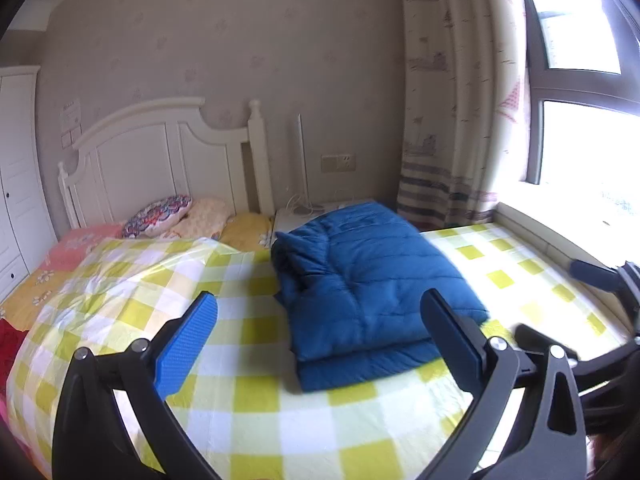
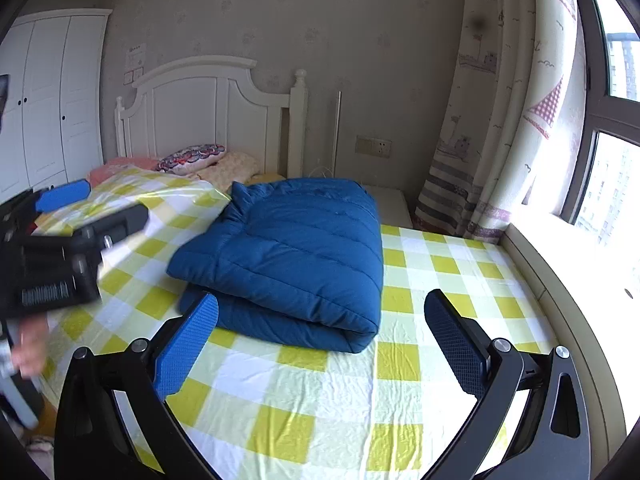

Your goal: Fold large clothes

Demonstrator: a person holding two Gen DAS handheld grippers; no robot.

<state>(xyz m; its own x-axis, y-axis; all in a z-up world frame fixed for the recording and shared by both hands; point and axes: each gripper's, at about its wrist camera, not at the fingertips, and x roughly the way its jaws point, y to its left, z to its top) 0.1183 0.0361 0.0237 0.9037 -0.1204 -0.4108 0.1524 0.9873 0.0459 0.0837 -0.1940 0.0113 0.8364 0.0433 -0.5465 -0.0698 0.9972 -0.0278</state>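
A blue quilted jacket (image 1: 368, 280) lies folded into a thick rectangle on the bed's yellow-and-white checked sheet (image 1: 260, 412); it also shows in the right wrist view (image 2: 296, 256). My left gripper (image 1: 320, 340) is open and empty, held above the sheet just in front of the jacket's near edge. My right gripper (image 2: 320, 340) is open and empty, above the sheet in front of the jacket's near right corner. The left gripper also shows at the left edge of the right wrist view (image 2: 92, 208), open, blurred.
A white headboard (image 1: 160, 152) and several pillows (image 1: 160, 212) are at the bed's far end. A white nightstand (image 2: 392, 200), a patterned curtain (image 1: 452, 120) and a bright window sill (image 2: 568, 264) line the right. A white wardrobe (image 2: 52, 100) stands left.
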